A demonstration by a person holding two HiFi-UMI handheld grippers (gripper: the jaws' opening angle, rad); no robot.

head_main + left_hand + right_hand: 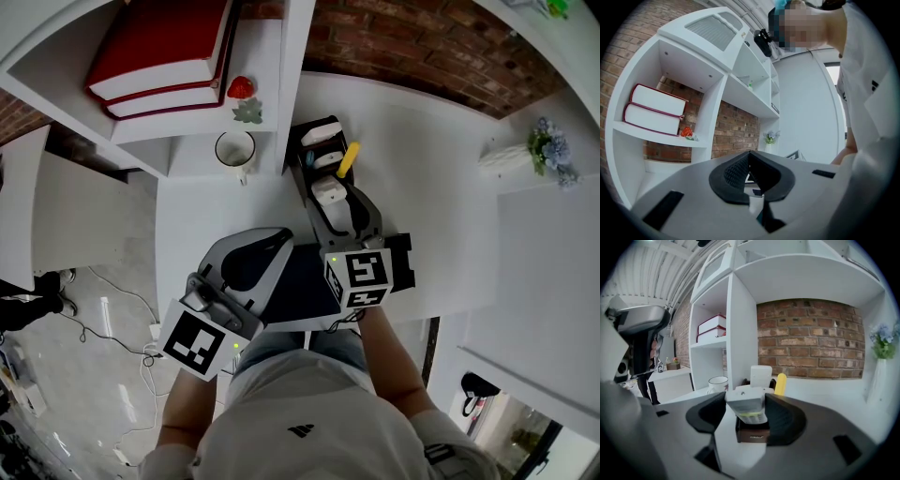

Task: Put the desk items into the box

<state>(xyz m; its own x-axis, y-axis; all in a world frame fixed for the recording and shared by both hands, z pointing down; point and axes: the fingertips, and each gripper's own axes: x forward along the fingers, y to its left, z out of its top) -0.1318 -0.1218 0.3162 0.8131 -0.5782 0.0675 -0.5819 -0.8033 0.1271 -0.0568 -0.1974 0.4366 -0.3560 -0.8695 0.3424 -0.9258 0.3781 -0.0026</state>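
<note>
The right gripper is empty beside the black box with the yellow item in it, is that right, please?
Not empty: the right gripper view shows the right gripper shut on a white object, by the black box holding the yellow item.

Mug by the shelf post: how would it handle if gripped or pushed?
The mug looks like glazed ceramic, so probably stiff, rather heavy and breakable if dropped. Its smooth wall may slip between jaws. Standing upright and squat on the white desk, it would likely slide rather than tip.
</note>
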